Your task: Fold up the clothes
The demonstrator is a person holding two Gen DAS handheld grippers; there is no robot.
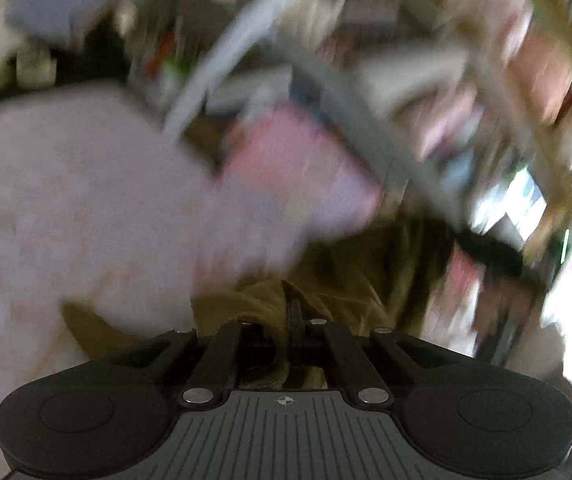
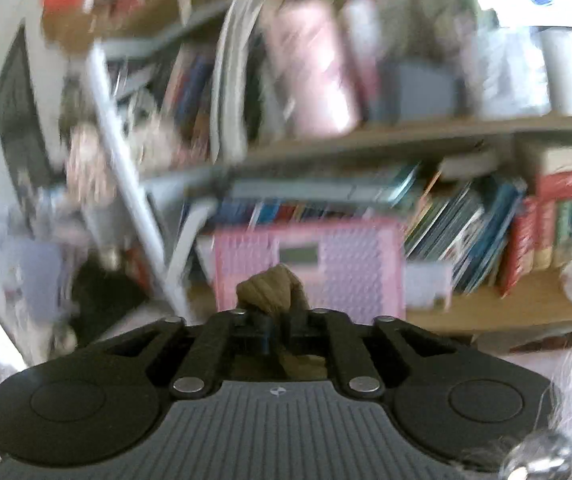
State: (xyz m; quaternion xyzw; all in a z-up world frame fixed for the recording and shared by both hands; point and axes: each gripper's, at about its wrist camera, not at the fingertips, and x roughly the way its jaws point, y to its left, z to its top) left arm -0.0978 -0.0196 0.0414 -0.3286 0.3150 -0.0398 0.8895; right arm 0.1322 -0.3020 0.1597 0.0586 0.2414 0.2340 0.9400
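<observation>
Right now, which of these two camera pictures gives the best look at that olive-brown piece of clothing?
The left wrist view: the olive-brown garment spreads out wide beyond the shut left gripper, though blurred. The right wrist view shows only a small bunched tuft poking up from the shut right gripper.

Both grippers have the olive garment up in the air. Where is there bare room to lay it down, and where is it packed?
Free: the pale surface left of the left gripper, bordering the olive garment. Crowded: the shelves ahead of the right gripper, full of books, with a pink box in front. Blur hides finer gaps.
</observation>
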